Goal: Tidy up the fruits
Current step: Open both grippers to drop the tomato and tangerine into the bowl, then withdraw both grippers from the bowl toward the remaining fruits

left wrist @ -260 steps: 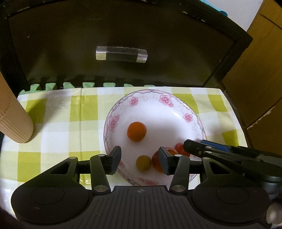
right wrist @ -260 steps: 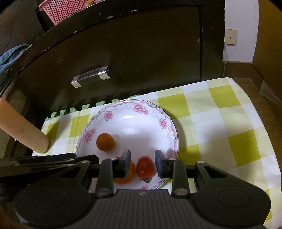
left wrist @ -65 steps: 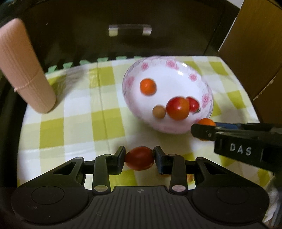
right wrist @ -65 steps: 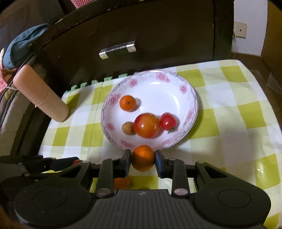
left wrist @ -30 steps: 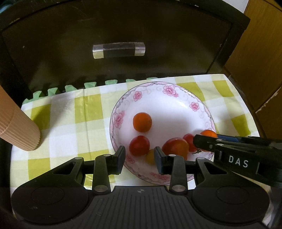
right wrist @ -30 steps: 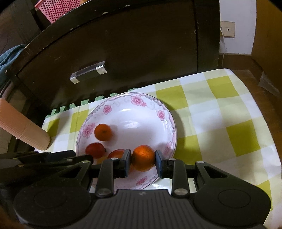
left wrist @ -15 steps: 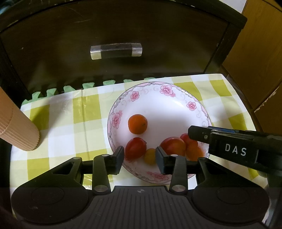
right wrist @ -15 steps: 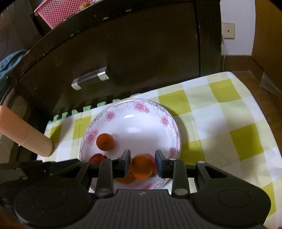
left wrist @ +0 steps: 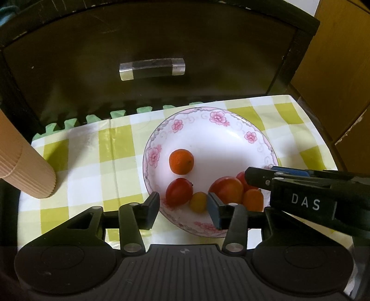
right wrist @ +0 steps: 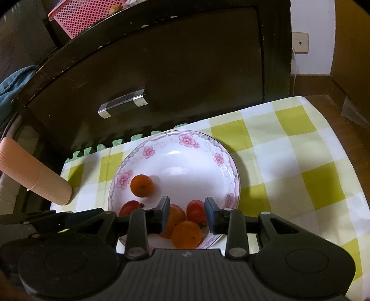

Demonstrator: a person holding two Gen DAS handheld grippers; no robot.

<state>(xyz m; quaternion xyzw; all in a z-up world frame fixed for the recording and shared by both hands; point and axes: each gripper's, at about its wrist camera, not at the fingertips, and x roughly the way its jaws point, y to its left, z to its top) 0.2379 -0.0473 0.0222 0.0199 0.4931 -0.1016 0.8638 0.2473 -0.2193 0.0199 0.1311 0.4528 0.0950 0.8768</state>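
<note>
A white plate with a pink flower rim (left wrist: 219,148) (right wrist: 189,166) holds several fruits: an orange (left wrist: 181,161) (right wrist: 141,185), a red tomato (left wrist: 179,191) (right wrist: 129,208), a small yellow fruit (left wrist: 198,202), a big red-orange fruit (left wrist: 226,189), a small red one (right wrist: 196,211) and a second orange (left wrist: 253,199) (right wrist: 186,234). My left gripper (left wrist: 183,208) hovers over the plate's near rim; its jaws are opening and grip nothing. My right gripper (right wrist: 186,216) is open above the second orange, which lies loose in the plate.
A yellow-and-white checked cloth (left wrist: 81,162) covers the table. A ribbed tan cylinder (left wrist: 25,171) (right wrist: 34,171) leans at the left. Behind stands a dark drawer front with a clear handle (left wrist: 152,69). A wooden cabinet (left wrist: 335,69) is at the right, and a pink basket (right wrist: 85,14) sits on top.
The left jaws have widened and the red tomato now lies free in the plate. The right gripper let go of its orange, which dropped into the plate's near side.
</note>
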